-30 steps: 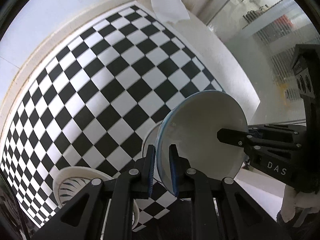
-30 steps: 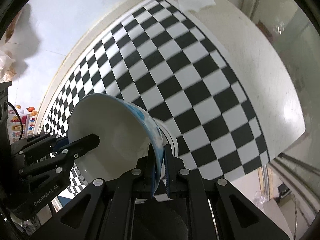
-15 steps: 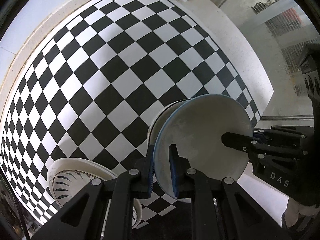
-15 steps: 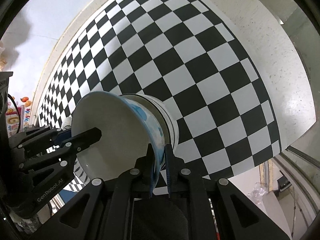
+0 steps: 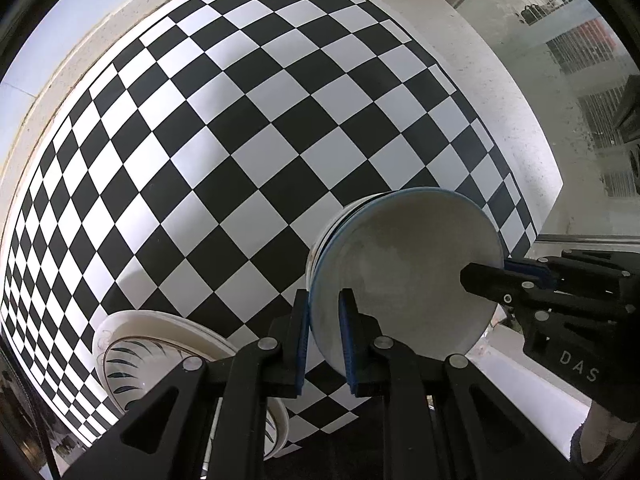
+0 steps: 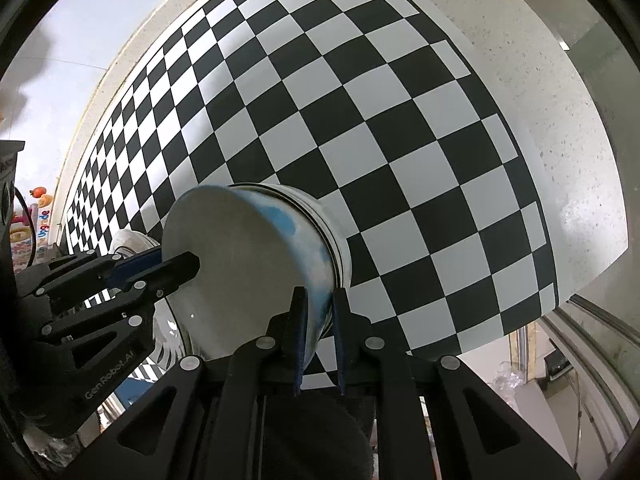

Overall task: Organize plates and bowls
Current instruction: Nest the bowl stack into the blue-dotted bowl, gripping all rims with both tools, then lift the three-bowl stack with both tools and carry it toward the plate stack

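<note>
Since a second ago, the bowl we carry has come down from above the checkered cloth and now sits nested in the white bowl below it, and the cloth fills more of both views.

In the left wrist view, our left gripper [image 5: 324, 334] has its blue-padded fingers [image 5: 303, 344] closed on the near rim of the blue-rimmed bowl [image 5: 404, 276], one finger outside the wall and one inside. Just beyond the fingertips a white bowl [image 5: 326, 232] shows as a thin edge under it. Across the bowl from our fingers, the right gripper [image 5: 500, 276] clamps the far rim. To the left of the fingers, a patterned plate [image 5: 132, 356] lies on the checkered cloth [image 5: 248, 128], which covers the tabletop [image 5: 516, 116].

In the right wrist view, our right gripper [image 6: 319, 336] pinches the bowl's wall between its fingers [image 6: 300, 340], the blue pattern showing between them. The white bowl's side [image 6: 334, 236] juts out ahead of the fingertips. To the left of our fingers, the left gripper [image 6: 160, 270] grips the opposite rim.
</note>
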`<move>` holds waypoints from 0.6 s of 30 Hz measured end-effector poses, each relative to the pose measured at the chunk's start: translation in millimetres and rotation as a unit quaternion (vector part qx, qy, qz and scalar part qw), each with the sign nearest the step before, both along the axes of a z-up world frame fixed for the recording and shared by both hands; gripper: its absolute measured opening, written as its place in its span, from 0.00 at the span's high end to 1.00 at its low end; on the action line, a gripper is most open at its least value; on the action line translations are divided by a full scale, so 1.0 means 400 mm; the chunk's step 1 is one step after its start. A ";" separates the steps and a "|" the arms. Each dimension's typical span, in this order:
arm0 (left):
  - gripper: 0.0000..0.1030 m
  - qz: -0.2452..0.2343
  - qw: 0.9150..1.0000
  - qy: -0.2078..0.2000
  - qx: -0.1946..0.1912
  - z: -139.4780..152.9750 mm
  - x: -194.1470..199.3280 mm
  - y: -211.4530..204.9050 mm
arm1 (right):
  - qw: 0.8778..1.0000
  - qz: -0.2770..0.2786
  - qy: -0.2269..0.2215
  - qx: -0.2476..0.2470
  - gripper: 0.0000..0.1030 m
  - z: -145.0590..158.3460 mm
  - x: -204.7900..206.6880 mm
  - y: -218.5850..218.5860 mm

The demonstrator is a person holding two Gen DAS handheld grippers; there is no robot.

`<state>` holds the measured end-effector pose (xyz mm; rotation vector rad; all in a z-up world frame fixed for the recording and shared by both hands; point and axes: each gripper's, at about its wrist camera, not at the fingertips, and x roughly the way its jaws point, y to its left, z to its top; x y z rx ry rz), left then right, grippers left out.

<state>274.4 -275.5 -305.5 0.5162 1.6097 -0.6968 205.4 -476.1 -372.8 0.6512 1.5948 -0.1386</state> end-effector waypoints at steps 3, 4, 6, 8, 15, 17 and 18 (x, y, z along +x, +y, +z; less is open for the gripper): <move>0.88 -0.001 1.000 -0.005 0.002 0.002 -0.003 -0.004 | 1.000 0.003 0.001 0.001 0.86 0.001 0.002 -0.003; 0.88 -0.001 1.000 -0.006 0.002 0.002 -0.003 -0.004 | 1.000 0.001 0.001 0.002 0.86 0.001 -0.002 -0.007; 0.88 -0.001 1.000 -0.005 0.002 0.002 -0.003 -0.005 | 1.000 0.001 0.001 0.002 0.86 0.000 0.000 -0.006; 0.88 0.000 1.000 -0.007 0.000 0.006 -0.003 -0.005 | 1.000 -0.001 0.000 0.002 0.85 -0.001 0.000 -0.006; 0.87 -0.003 1.000 -0.030 -0.009 0.056 -0.010 0.010 | 1.000 -0.006 -0.012 -0.004 0.84 0.031 -0.018 -0.003; 0.87 -0.002 0.999 -0.033 -0.020 0.084 -0.016 0.024 | 1.000 -0.004 -0.020 -0.013 0.84 0.052 -0.030 0.002; 0.87 -0.002 0.999 -0.035 -0.024 0.095 -0.021 0.029 | 1.000 -0.002 -0.024 -0.017 0.84 0.065 -0.037 0.005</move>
